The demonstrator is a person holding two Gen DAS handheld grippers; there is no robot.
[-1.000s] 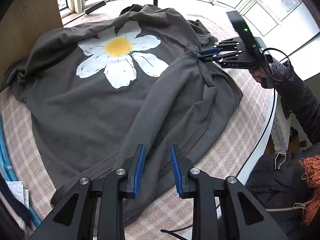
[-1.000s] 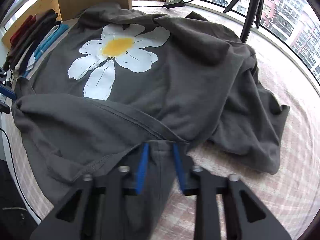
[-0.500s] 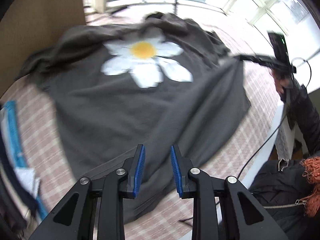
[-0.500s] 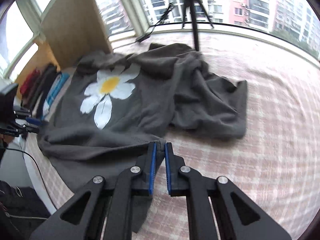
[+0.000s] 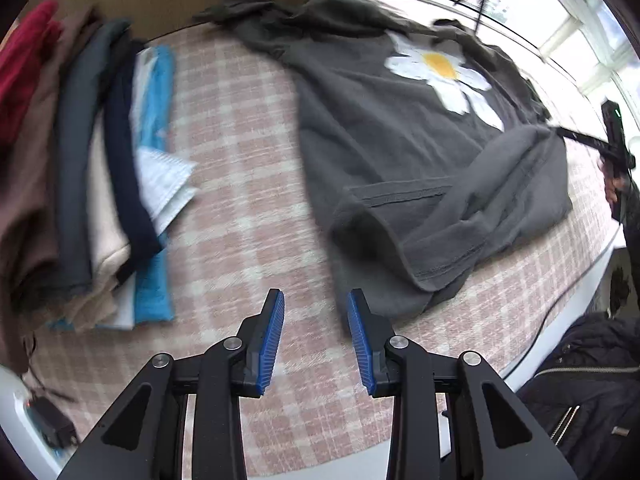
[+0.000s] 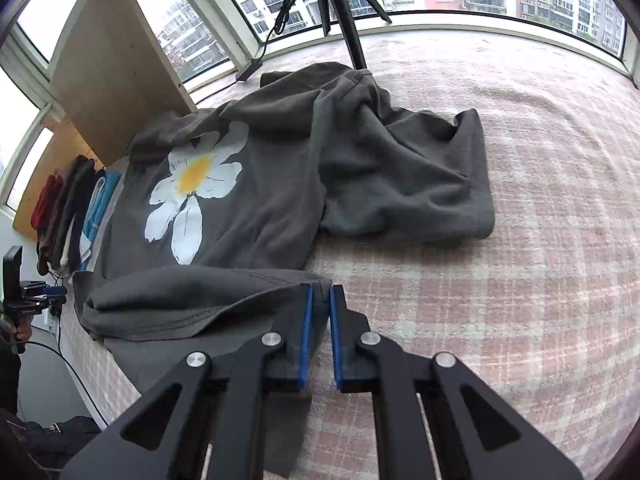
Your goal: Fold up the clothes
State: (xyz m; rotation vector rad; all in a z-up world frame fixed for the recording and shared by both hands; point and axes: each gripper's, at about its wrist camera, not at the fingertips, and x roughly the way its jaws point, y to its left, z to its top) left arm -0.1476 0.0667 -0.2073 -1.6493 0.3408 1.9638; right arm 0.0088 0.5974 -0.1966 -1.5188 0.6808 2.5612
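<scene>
While right tongs (image 6: 319, 312) clamp grey sweatshirt (image 6: 256, 216) at folded-over near corner, cloth pinched between blue pads, left tongs (image 5: 315, 320) hang apart over bare pink plaid cover (image 5: 240, 160), nothing between; jaws have just been opening. Sweatshirt sits far-right of left tongs, near hem just beyond tips, daisy print (image 5: 444, 68) up. Cover's near edge close behind left tongs. Open plaid strip between sweatshirt and folded stack (image 5: 92, 160) at left. One sweatshirt, one stack, one tripod (image 6: 340, 4) by window.
</scene>
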